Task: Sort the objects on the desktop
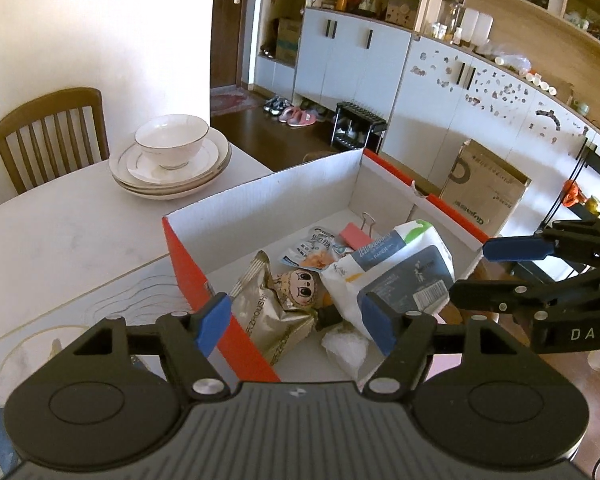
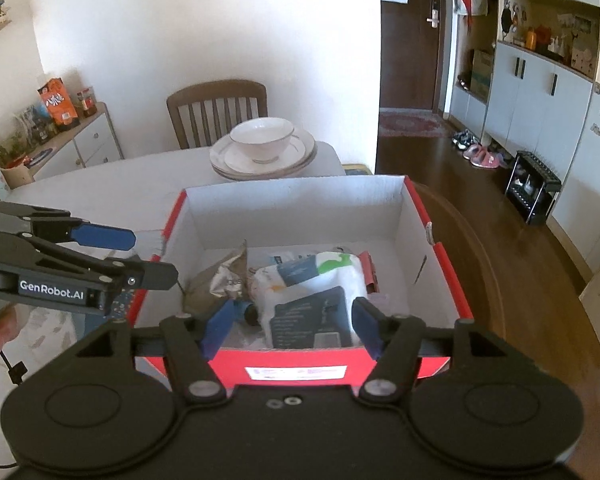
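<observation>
A red box with a white inside (image 1: 260,200) (image 2: 300,208) stands on the white table (image 1: 60,240). In it lie a white tissue pack (image 1: 396,268) (image 2: 312,300), a gold snack bag (image 1: 268,304) (image 2: 216,280), a small blue-white sachet (image 1: 316,250) and a pink binder clip (image 1: 354,236). My left gripper (image 1: 296,320) is open and empty above the box's near left corner. My right gripper (image 2: 292,328) is open and empty above the box's near wall. Each gripper shows in the other's view, the right one (image 1: 476,272) and the left one (image 2: 152,256).
A bowl on stacked plates (image 1: 172,160) (image 2: 262,148) sits at the table's far edge, with a wooden chair (image 1: 48,132) behind it. A cardboard box (image 1: 484,192) and a black rack (image 1: 358,124) stand on the wooden floor beside the table.
</observation>
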A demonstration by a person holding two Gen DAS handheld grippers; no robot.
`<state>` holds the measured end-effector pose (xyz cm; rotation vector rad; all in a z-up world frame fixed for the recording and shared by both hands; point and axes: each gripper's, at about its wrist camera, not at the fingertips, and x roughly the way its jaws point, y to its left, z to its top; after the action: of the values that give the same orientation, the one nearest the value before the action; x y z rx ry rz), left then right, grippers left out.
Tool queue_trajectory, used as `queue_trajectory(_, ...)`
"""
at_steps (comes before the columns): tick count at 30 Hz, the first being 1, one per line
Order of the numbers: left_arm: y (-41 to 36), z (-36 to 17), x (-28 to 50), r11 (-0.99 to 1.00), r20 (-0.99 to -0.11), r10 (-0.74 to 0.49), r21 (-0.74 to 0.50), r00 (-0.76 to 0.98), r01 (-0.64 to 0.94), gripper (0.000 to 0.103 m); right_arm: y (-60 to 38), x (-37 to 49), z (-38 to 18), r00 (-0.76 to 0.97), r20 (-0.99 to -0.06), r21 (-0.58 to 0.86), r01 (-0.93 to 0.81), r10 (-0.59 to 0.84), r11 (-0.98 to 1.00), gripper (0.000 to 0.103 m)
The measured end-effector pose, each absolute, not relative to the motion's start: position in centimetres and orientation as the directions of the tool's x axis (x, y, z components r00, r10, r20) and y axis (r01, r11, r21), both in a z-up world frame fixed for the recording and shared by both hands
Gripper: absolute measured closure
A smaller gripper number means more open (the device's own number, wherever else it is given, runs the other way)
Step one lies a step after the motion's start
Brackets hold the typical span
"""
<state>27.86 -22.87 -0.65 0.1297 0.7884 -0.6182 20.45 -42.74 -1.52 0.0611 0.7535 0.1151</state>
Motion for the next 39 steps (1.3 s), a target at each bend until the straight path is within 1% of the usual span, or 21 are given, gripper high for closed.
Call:
queue_trajectory(3, -22.2, -0.4, 27.2, 0.815, -0.69, -0.479, -0.121, 0.542, 0.567, 0.025, -42.3, 19.8, -1.3, 0.735, -0.667, 0.091, -0.078, 0.119, 0.993, 0.035)
queue_trajectory(6, -21.7, -0.3, 26.6, 0.813, -0.689, -0.484, -0.126, 0.54, 0.568, 0.023, -41.9, 19.4, -1.1, 0.743, -0.659, 0.095, -0.069, 0.115, 0.993, 0.035)
queue_trajectory(7, -21.6, -0.3, 26.4, 0.812, -0.689, -0.485, -0.125, 0.539, 0.57, 0.02, -41.8, 19.1, -1.1, 0.747, -0.655, 0.097, -0.066, 0.113, 0.993, 0.032)
queue_trajectory(9, -21.3, -0.2, 25.9, 0.809, -0.687, -0.488, -0.125, 0.538, 0.574, 0.018, -41.6, 18.7, -0.9, 0.754, -0.647, 0.099, -0.064, 0.113, 0.993, 0.029)
queue_trajectory(11, -21.0, 0.0, 25.5, 0.807, -0.684, -0.492, -0.125, 0.539, 0.577, 0.017, -41.2, 18.3, -0.8, 0.761, -0.641, 0.085, -0.064, 0.104, 0.994, 0.028)
queue_trajectory(14, -20.6, 0.2, 24.8, 0.797, -0.675, -0.506, -0.13, 0.536, 0.589, 0.01, -40.7, 17.7, -0.5, 0.773, -0.627, 0.079, -0.064, 0.1, 0.995, 0.024)
queue_trajectory(15, -20.5, 0.3, 24.6, 0.794, -0.672, -0.512, -0.133, 0.535, 0.593, 0.004, -40.5, 17.5, -0.4, 0.778, -0.621, 0.077, -0.062, 0.097, 0.995, 0.023)
queue_trajectory(16, -20.4, 0.3, 24.4, 0.793, -0.668, -0.516, -0.134, 0.536, 0.595, 0.0, -40.4, 17.3, -0.4, 0.782, -0.616, 0.075, -0.061, 0.095, 0.995, 0.02)
queue_trajectory(20, -19.9, 0.6, 23.6, 0.786, -0.656, -0.528, -0.135, 0.539, 0.604, 0.0, -39.9, 16.4, -0.2, 0.8, -0.594, 0.072, -0.05, 0.083, 0.996, 0.011)
queue_trajectory(22, -19.7, 0.6, 23.3, 0.783, -0.653, -0.532, -0.136, 0.54, 0.607, 0.0, -39.7, 15.8, -0.1, 0.811, -0.581, 0.07, -0.042, 0.075, 0.997, 0.004)
queue_trajectory(25, -19.3, 0.7, 22.6, 0.784, -0.649, -0.533, -0.138, 0.543, 0.605, 0.0, -39.3, 15.1, 0.1, 0.821, -0.567, 0.06, -0.033, 0.062, 0.998, 0.001)
queue_trajectory(31, -18.8, 0.9, 21.4, 0.786, -0.638, -0.54, -0.149, 0.549, 0.6, 0.0, -39.0, 13.8, 0.2, 0.834, -0.549, 0.067, -0.016, 0.05, 0.998, 0.001)
queue_trajectory(39, -18.6, 0.8, 20.3, 0.785, -0.645, -0.53, -0.127, 0.55, 0.606, 0.0, -38.8, 13.0, 0.2, 0.838, -0.544, 0.072, -0.002, 0.041, 0.997, 0.001)
